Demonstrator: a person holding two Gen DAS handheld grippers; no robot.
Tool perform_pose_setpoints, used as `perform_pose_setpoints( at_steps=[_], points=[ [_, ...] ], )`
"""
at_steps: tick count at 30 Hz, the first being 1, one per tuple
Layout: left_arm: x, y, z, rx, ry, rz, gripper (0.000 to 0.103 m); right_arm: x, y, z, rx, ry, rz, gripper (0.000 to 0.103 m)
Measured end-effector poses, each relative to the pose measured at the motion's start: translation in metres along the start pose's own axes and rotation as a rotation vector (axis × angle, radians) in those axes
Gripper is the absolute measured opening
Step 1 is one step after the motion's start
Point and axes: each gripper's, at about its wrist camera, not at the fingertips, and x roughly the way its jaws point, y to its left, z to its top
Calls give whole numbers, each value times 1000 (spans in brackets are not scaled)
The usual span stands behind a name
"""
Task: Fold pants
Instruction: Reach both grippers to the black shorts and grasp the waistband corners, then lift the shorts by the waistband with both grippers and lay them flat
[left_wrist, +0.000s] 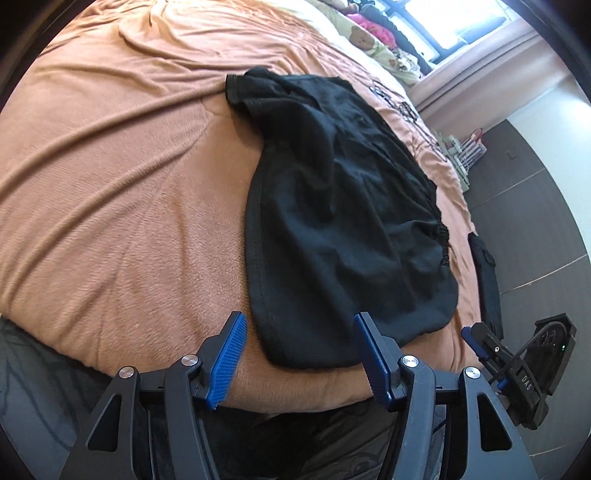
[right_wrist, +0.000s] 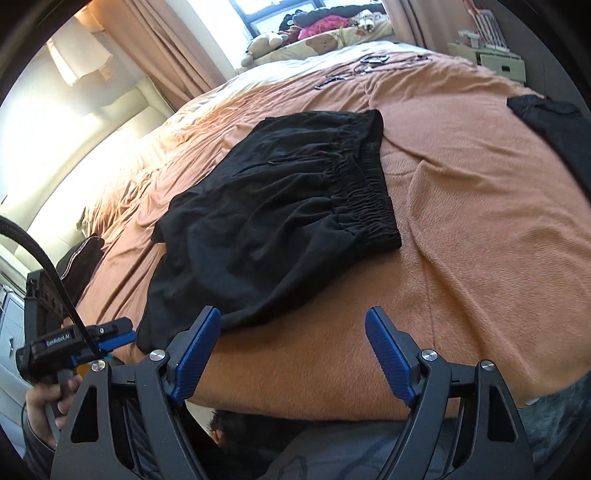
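Pants (left_wrist: 343, 206), black and rumpled, lie on your bed's orange blanket (left_wrist: 122, 177) near its front edge. Your left hand-held gripper (left_wrist: 299, 354) stands released, its pads either side of the near leg hem without pinching it. Your right hand-held gripper (right_wrist: 295, 350) is released too, over bare blanket just beside the cloth.

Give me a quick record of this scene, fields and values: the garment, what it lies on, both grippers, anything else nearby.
garment: black pants, rumpled, lying loosely doubled, elastic waistband showing
surface: orange blanket on a bed
left gripper: open, at the near edge of the pants, pads not pressing
right gripper: open over bare blanket, nothing held
other: second dark garment at the right of the bed; soft toys by the window
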Motion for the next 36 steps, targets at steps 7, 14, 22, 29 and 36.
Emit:
perform_pose_setpoints(
  at_steps=[7,14,22,29,36],
  points=[
    [19,-1,11,-9,10,20,60,28,-21,14,86,35,57,74],
    [29,4,25,-59,7,-8,56,55,-35,29,141,47,111,68],
    [27,-5,2,-63,42,-37,53,67,-45,35,175,38,129,55],
    [26,-4,-11,-91,78,-44,4,64,-45,32,172,36,137,7],
    [-5,-20,-16,-59,15,-80,3,44,-39,32,150,-15,128,2]
  ],
)
